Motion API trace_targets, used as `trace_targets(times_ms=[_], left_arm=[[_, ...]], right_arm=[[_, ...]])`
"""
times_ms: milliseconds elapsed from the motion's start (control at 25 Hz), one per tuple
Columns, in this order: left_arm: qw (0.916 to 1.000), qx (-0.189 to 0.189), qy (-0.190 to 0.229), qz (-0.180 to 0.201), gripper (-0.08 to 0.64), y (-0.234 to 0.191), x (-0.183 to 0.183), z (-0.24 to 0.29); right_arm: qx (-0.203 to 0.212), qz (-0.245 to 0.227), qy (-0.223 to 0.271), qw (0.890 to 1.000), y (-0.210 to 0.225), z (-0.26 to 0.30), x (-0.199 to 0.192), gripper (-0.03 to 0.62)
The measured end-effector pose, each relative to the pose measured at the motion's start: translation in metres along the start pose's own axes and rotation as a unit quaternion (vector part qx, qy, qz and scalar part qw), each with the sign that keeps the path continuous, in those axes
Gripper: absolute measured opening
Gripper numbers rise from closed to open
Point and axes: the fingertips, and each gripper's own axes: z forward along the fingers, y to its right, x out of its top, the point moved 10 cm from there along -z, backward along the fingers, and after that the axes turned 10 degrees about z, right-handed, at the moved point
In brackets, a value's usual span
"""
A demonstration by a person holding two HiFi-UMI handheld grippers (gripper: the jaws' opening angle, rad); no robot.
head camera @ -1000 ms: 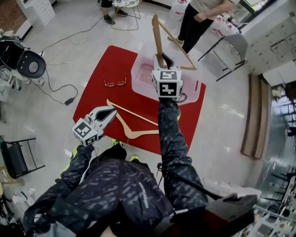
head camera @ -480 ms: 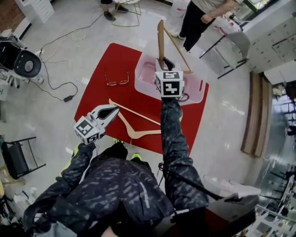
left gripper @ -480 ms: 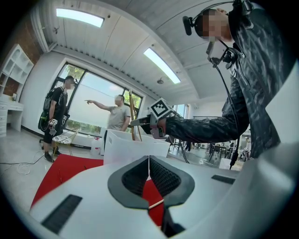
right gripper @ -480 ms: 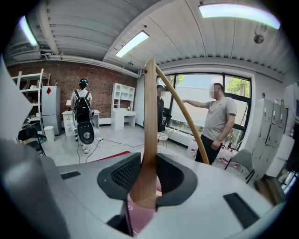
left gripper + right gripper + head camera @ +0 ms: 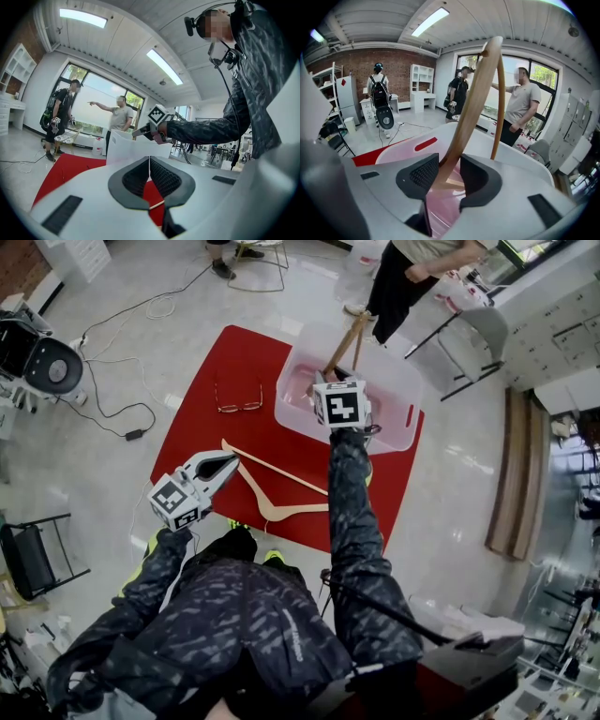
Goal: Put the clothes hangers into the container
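Lowered since earlier, wooden hanger (image 5: 345, 341) leans inside pink container (image 5: 394, 423) on red mat (image 5: 197, 427); second hanger (image 5: 272, 493) lies on mat nearby. Right gripper (image 5: 449, 164), angled down, has just widened its jaws, apparently freeing it. Left gripper (image 5: 150, 171): level, clenched, empty.

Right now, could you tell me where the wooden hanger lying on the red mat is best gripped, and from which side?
Probably on the curved shoulder arm of the wooden hanger, near its bend, coming from above with jaws astride the arm. It lies flat on the red mat, so no side gets underneath; the left gripper, jaws shut, is nearest.
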Motion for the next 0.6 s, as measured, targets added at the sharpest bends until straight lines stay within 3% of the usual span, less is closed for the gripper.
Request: trace_targets(times_ms=[160,520,600], left_arm=[[1.0,0.002,0.002,-0.003,0.012,0.002,0.0,0.001],[1.0,-0.006,0.006,-0.002,0.012,0.005,-0.003,0.007],[0.9997,-0.019,0.011,0.004,0.012,0.008,0.0,0.011]], right_arm=[[-0.02,-0.039,-0.048,0.998,0.001,0.005,-0.015,0.138],[0.002,-0.023,-0.039,0.999,0.001,-0.001,-0.029,0.133],[-0.001,-0.032,-0.019,0.999,0.002,-0.008,-0.029,0.094]])
